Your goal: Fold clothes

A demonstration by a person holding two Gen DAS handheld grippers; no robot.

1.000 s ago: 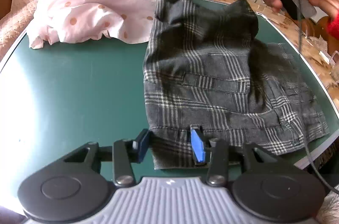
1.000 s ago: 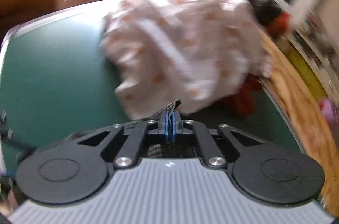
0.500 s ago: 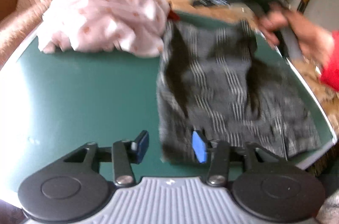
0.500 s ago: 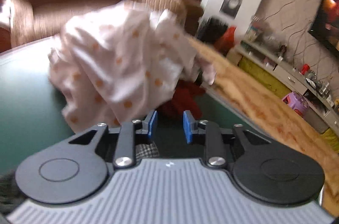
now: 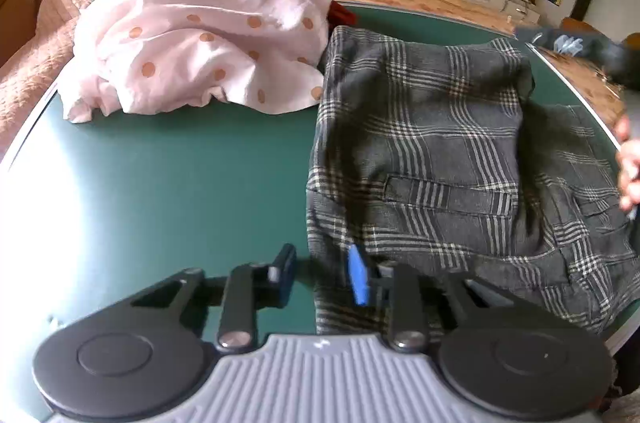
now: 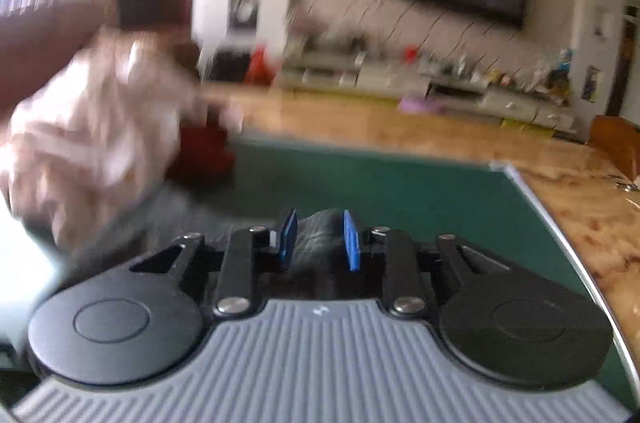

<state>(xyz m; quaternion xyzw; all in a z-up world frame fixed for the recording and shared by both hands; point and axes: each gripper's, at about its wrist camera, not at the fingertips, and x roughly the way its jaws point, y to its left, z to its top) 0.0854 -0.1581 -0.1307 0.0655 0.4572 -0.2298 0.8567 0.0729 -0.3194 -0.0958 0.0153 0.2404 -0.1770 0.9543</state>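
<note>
Grey plaid shorts [image 5: 440, 151] lie folded over on the green table [image 5: 180, 183], on its right half. My left gripper [image 5: 322, 277] is open and empty at the near left corner of the shorts, its right pad over the cloth edge. My right gripper [image 6: 318, 241] is open, with dark cloth [image 6: 320, 223] showing between its pads; that view is blurred. A pink garment with orange dots [image 5: 200, 31] is heaped at the back left and also shows in the right wrist view [image 6: 92, 131].
A red cloth [image 5: 340, 15] peeks out behind the pink heap. A pink quilted sofa [image 5: 44, 35] stands left of the table. A wooden surface [image 6: 580, 207] borders the table's far and right edges. A hand [image 5: 628, 163] shows at the right edge.
My right gripper has opened, let go of the shorts' far end and swung right. The lifted fabric has dropped onto the shorts. My left gripper has stayed open near the corner.
</note>
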